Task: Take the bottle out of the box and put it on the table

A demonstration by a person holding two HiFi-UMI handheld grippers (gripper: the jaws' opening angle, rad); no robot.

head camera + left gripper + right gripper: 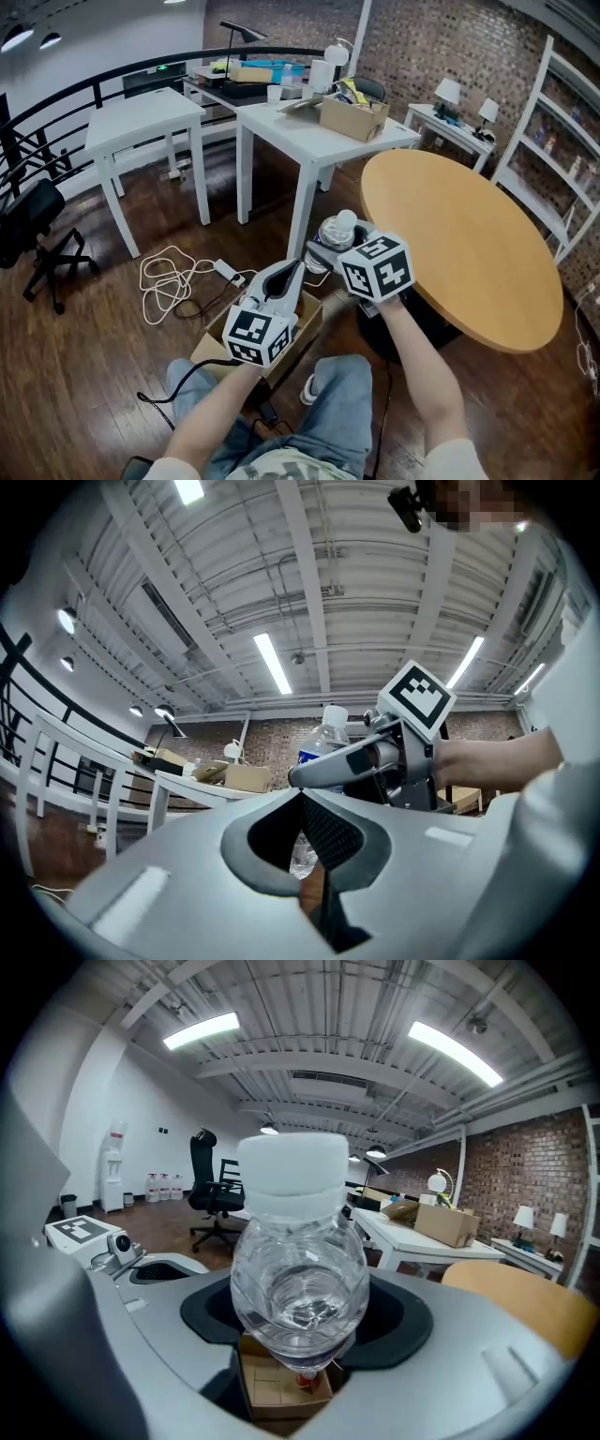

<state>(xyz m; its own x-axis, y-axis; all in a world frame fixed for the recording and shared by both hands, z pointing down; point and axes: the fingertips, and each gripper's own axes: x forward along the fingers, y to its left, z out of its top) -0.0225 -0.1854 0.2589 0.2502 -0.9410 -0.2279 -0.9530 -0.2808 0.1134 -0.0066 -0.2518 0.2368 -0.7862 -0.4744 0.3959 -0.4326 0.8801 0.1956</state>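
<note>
A clear plastic bottle [336, 232] with a white cap is held in the air, with my right gripper [328, 251] shut on its body. In the right gripper view the bottle [300, 1269] fills the middle between the jaws, cap towards the camera. The open cardboard box [307, 317] sits on the floor beneath, and shows below the bottle in the right gripper view as the box [281, 1384]. My left gripper [287, 274] hangs over the box beside the bottle, jaws together, nothing in them. From the left gripper view the bottle [323, 735] stands just beyond the jaws.
A round wooden table [469, 244] lies to the right of the grippers. White tables [319, 131] stand behind, one bearing a cardboard box [354, 117]. White cables [173, 277] lie on the wood floor at the left, near an office chair [37, 234]. My knees are below.
</note>
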